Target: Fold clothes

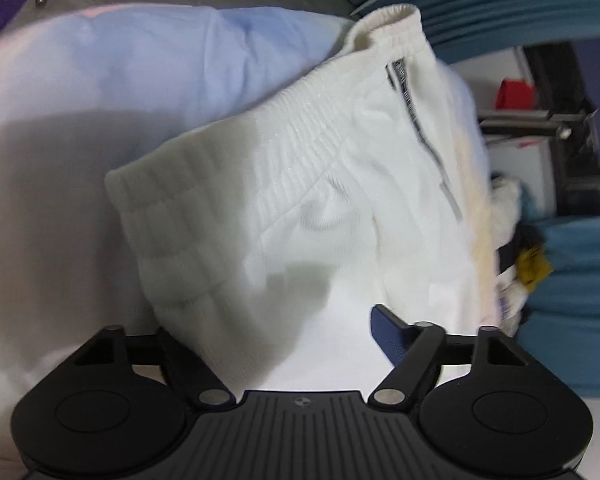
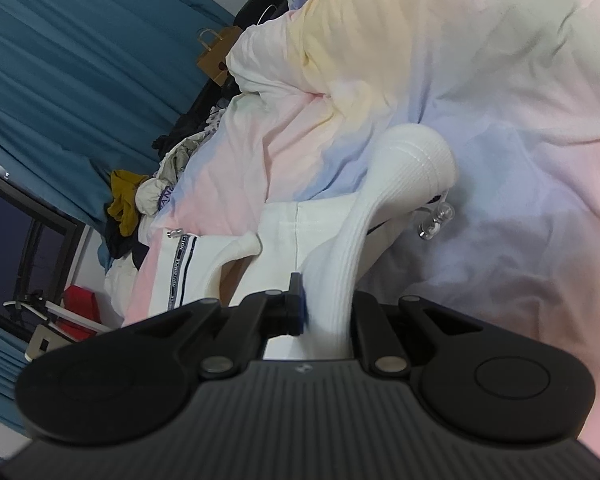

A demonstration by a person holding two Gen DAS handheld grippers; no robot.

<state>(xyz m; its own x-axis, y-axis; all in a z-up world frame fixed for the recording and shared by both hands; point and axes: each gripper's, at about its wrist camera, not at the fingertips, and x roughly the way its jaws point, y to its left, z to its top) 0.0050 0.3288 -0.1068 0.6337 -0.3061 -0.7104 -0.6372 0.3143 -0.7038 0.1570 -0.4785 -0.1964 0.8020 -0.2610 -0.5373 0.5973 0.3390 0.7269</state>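
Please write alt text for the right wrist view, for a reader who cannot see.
The right gripper is shut on a white ribbed garment, which stretches up from its jaws over a pastel bedspread. Blue curtains hang at the left.

White ribbed-knit garment [image 1: 284,184] with grey-and-black striped side tape [image 2: 179,268]. Pastel rainbow-tinted quilt [image 2: 440,60]: pink, yellow, blue. Teal pleated curtain [image 2: 60,60]. Mustard-yellow crumpled cloth [image 2: 124,196].

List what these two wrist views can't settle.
- Left wrist view: left gripper, left finger hidden under the white ribbed-waistband shorts.
- Right wrist view: right gripper, pad contact covered by pinched white fabric.
- Shorts' legs: cut off or folded under.
- Side-stripe lettering: too small.
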